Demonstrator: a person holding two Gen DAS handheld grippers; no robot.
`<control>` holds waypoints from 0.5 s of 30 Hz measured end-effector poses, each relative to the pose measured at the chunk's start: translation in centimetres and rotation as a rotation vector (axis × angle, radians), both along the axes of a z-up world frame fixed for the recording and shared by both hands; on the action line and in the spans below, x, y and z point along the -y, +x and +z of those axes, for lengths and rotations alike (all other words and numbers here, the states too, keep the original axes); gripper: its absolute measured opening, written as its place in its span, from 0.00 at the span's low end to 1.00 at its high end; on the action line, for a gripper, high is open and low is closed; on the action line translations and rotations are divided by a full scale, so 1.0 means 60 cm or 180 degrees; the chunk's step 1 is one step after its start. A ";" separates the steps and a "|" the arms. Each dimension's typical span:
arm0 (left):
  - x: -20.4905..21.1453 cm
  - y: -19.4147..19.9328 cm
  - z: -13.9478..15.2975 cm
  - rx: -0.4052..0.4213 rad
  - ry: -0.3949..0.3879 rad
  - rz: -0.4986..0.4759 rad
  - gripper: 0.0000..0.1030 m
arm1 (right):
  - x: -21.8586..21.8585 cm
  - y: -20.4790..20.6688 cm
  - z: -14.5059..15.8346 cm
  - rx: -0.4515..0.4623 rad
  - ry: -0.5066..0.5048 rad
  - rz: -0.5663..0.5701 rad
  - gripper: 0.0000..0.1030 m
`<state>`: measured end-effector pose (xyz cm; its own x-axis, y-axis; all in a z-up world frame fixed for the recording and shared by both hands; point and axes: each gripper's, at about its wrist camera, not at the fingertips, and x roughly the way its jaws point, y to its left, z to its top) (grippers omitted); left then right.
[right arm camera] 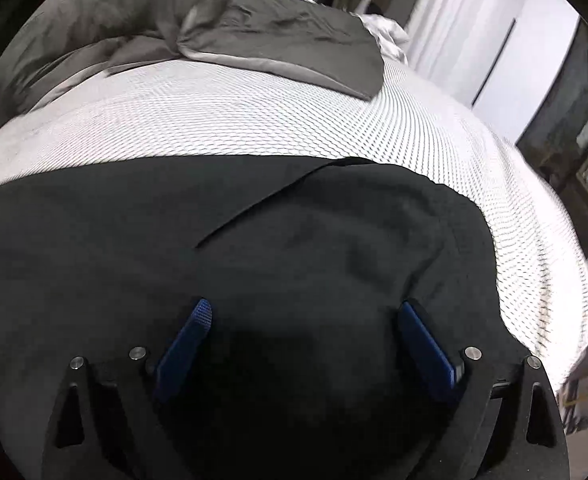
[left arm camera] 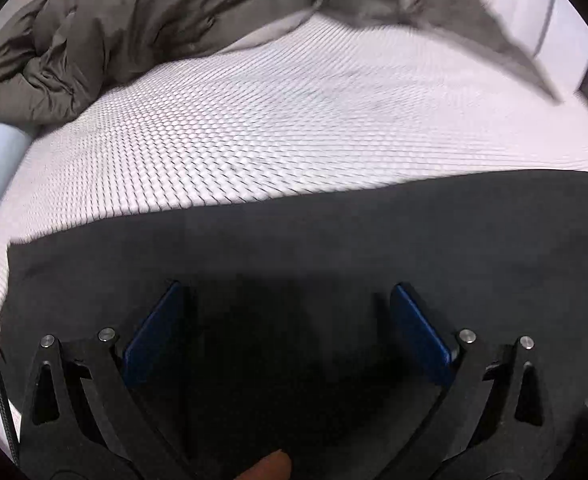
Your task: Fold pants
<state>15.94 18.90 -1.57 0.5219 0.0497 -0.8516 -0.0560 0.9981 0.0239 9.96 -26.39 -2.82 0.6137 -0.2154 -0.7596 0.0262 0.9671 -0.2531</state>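
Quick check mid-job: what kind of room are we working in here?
Most likely a bedroom. The dark pants lie on a white honeycomb-textured bed cover, with a rumpled grey duvet heaped behind, and white curtains hang beside a dark window at the right.

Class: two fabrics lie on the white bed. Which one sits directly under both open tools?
The black pants, spread flat below the left tool and right tool. The grey blanket lies crumpled at the far side.
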 end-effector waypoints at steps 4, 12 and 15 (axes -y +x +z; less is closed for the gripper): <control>0.055 -0.109 0.002 0.0149 0.0045 -0.0465 0.99 | -0.064 -0.095 0.006 0.0151 0.0230 0.0635 0.93; 0.035 -0.193 -0.034 0.0236 0.0042 -0.0143 0.99 | 0.015 -0.143 -0.016 0.0258 -0.0200 0.0460 0.93; 0.033 -0.206 -0.030 0.0233 0.0015 0.0074 0.99 | 0.111 -0.145 -0.007 0.0553 -0.0152 0.0061 0.93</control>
<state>3.56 16.89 -3.35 0.5813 0.0664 -0.8109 -0.0809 0.9964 0.0235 1.24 -33.04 -3.27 0.7392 -0.2358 -0.6308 0.0554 0.9548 -0.2920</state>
